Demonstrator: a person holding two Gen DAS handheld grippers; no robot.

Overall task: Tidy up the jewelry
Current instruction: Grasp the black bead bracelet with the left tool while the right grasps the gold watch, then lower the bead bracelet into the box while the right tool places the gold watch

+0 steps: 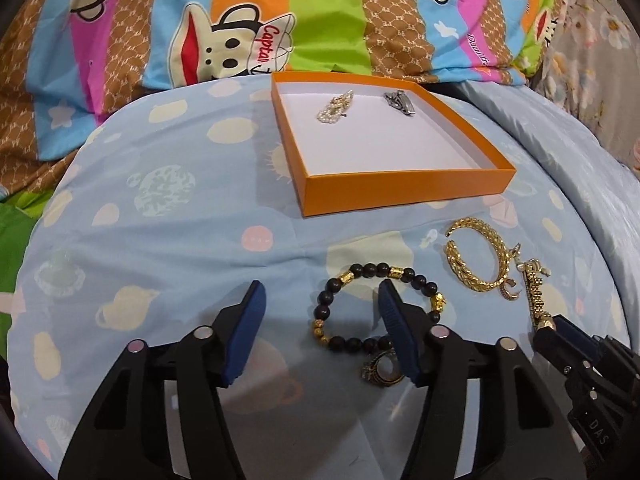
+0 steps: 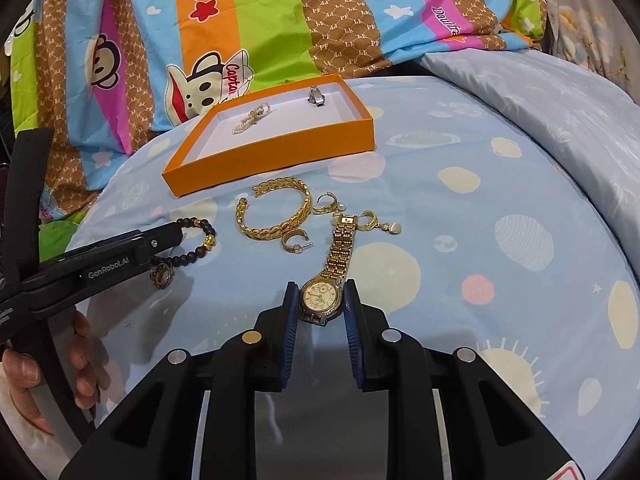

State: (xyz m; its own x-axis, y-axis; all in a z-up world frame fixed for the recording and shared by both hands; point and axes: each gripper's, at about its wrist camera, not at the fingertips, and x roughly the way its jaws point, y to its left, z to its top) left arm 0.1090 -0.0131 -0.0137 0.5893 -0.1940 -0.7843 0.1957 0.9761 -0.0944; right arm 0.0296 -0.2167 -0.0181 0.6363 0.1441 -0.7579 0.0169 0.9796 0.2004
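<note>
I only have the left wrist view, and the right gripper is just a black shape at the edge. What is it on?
Observer: In the right wrist view the right gripper has its pads on either side of the gold watch case; they look closed on it.
Operator: Is the watch off the bedspread?
Observer: I cannot tell; its band runs forward toward the gold bangle.
Operator: Anything near the band I'm missing?
Observer: Yes, a pearl drop earring lies just right of the band's far end.
Operator: And my left gripper?
Observer: The left gripper is open, one finger inside the beaded bracelet loop.
</note>
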